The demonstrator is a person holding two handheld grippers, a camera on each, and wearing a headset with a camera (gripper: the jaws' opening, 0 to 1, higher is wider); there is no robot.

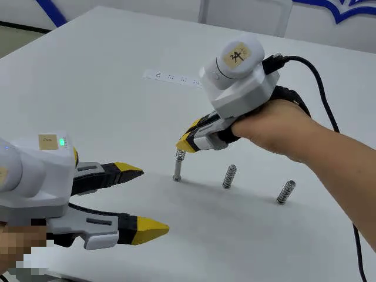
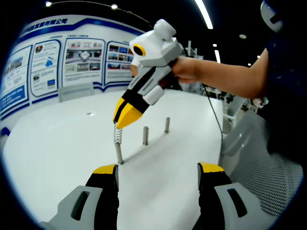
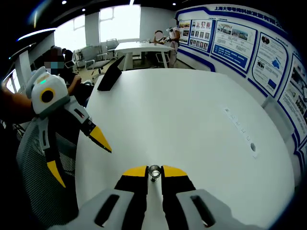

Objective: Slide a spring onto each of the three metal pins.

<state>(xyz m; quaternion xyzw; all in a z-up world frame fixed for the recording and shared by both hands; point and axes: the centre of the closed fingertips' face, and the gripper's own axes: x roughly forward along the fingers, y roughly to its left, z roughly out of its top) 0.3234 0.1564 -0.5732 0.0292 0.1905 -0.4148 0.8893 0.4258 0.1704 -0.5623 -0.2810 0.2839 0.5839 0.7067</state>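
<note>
Right gripper [image 1: 183, 144]: jaws closed on the upper end of a spring [image 1: 180, 155], held in a person's hand; in the right gripper view the coil's round top sits pinched between the two yellow tips. The spring is threaded onto the left pin [image 1: 177, 171], covering only its upper part; the lower shaft is bare down to the white table [image 1: 88, 88]. The gripper comes in from above and to the right at a slant.

Left gripper [image 1: 150, 198]: jaws spread wide, gripping nothing; it hovers over the near left part of the table, well apart from the pins, tips aimed toward them.

Middle pin [image 1: 229, 176] and right pin [image 1: 286, 191]: each stands on the table to the right of the left pin, and each carries a spring along its visible length; the three pins form one row.

A thin strip with small marks [image 1: 170, 77] lies flat on the table beyond the right gripper.
</note>
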